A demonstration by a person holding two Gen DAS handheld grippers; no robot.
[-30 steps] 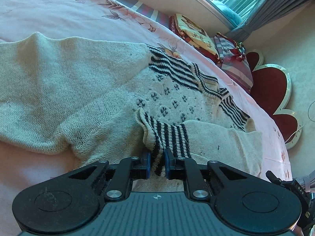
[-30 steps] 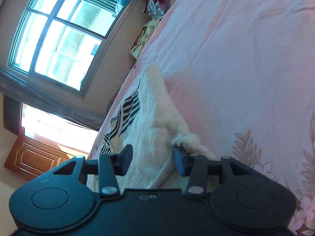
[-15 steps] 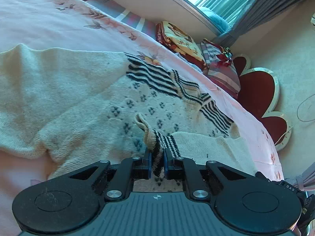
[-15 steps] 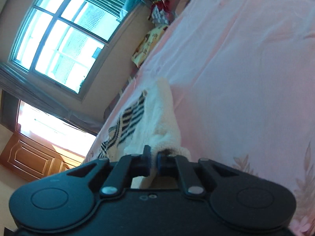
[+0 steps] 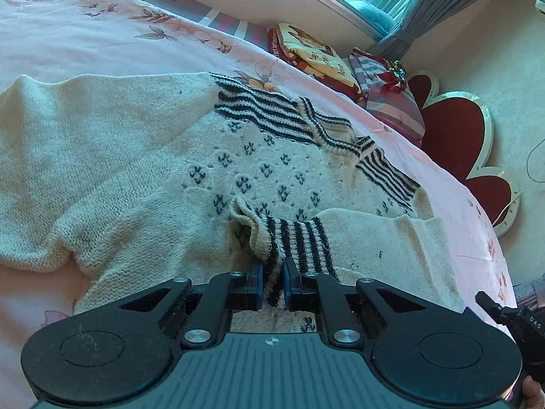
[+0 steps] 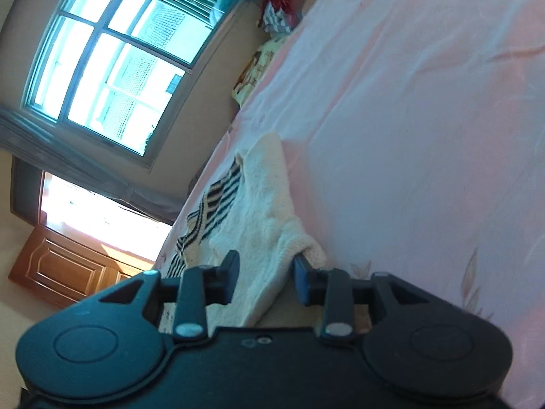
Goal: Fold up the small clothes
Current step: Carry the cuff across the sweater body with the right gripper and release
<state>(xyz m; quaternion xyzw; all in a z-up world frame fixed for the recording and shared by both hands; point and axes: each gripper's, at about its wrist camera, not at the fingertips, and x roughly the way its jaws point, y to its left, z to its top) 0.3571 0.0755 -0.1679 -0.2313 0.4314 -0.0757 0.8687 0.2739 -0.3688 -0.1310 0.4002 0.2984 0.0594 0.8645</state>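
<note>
A cream knitted sweater with black stripes and small black motifs lies spread on the pink bedspread. One sleeve is folded across its body, ending in a striped cuff. My left gripper is shut on that cuff. In the right wrist view the same sweater shows its cream edge and striped neckline. My right gripper has its jaws opening, with a cream fold of the sweater lying loose between them, not pinched.
Folded blankets and cushions are piled at the bed's far edge beside a red heart-shaped headboard. A window and wooden cabinet stand beyond the bed. Bare pink sheet stretches right of the sweater.
The right gripper closed on the sweater's cream edge half a second ago and has now opened again, letting it go. The left gripper keeps its hold on the striped cuff, barely shifted.
</note>
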